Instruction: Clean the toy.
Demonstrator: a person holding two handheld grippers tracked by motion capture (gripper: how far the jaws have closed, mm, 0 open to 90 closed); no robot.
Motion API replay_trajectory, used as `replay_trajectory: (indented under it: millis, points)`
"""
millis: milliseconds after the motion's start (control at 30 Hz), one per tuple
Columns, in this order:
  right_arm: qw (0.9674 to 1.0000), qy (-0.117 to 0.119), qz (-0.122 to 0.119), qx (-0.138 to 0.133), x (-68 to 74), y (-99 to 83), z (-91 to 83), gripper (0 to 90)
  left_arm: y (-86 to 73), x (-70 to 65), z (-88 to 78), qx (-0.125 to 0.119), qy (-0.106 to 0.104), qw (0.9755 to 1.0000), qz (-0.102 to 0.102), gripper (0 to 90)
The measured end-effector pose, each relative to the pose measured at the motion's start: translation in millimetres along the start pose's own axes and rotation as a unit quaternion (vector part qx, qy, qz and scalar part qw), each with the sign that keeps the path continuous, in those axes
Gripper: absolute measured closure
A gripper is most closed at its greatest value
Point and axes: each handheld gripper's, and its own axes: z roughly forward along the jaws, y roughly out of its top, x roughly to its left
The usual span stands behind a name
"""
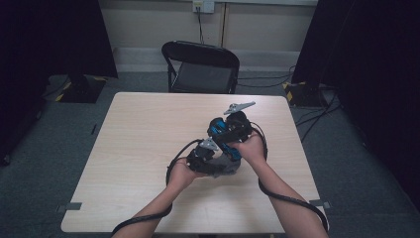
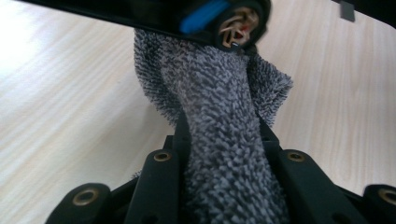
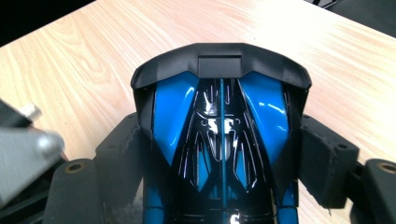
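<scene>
The step in hand was judged to be wiping a toy car with a cloth. The right gripper (image 3: 219, 154) was clamped across the flanks of a glossy blue-and-black toy racing car (image 3: 219, 135), its body moulded in hard plastic with sharp fins and a matt black rear spoiler (image 3: 219, 63); the jaws stood fairly wide because the body filled the gap between them. In the high view the car (image 1: 225, 134) was held above the middle of the pale wood-grain bench (image 1: 148, 129), tilted, with the left gripper (image 1: 205, 157) just below and beside it. The left gripper (image 2: 224, 186) was closed tight on a bunched grey microfibre cloth (image 2: 215, 107), a soft, nubbly pile fabric that rose from between the jaws and met the underside of the car (image 2: 205, 16) (a wheel hub and blue trim showed there). The cloth (image 1: 225, 168) draped loosely below both grippers, touching or close to the bench; which could not be told. The next move would call for drawing the cloth along the car's surface under light pressure while the right gripper kept the body steady, since the glossy shell was likely slippery and the thin fins could catch the pile. A black folding chair (image 1: 200, 67) stood beyond the bench.
</scene>
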Motion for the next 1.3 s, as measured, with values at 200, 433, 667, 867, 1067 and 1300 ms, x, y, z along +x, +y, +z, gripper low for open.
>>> replay_trajectory:
  millis: [200, 433, 667, 867, 1067, 1300]
  points:
    - [1.0000, 0.000, 0.002, -0.002, -1.5, 2.4, -0.2, 26.0, -1.6, -7.0, 4.9, 0.007, -0.011, 0.9999, 0.010, 70.7]
    - [1.0000, -0.004, 0.006, -0.005, -5.4, 1.8, -3.5, 26.0, -5.1, -6.4, -3.8, 0.020, -0.006, 0.9996, 0.020, 70.7]
    - [1.0000, -0.003, 0.003, -0.007, -7.1, -1.2, -9.0, 26.0, -12.6, 19.2, -31.7, 0.011, 0.037, 0.9992, -0.007, 70.6]
    - [1.0000, -0.002, -0.003, -0.006, -4.3, -3.8, -9.9, 26.0, -11.6, 37.4, -50.3, 0.001, 0.067, 0.9975, -0.023, 70.6]
    - [1.0000, 0.002, -0.007, -0.005, -0.6, -5.8, -9.5, 26.0, -8.9, 53.7, -64.2, -0.022, 0.090, 0.9946, -0.047, 70.5]
    - [0.9999, 0.007, -0.010, 0.000, 1.2, -11.2, -8.0, 26.0, -6.6, 65.7, -70.0, -0.032, 0.105, 0.9920, -0.063, 70.5]
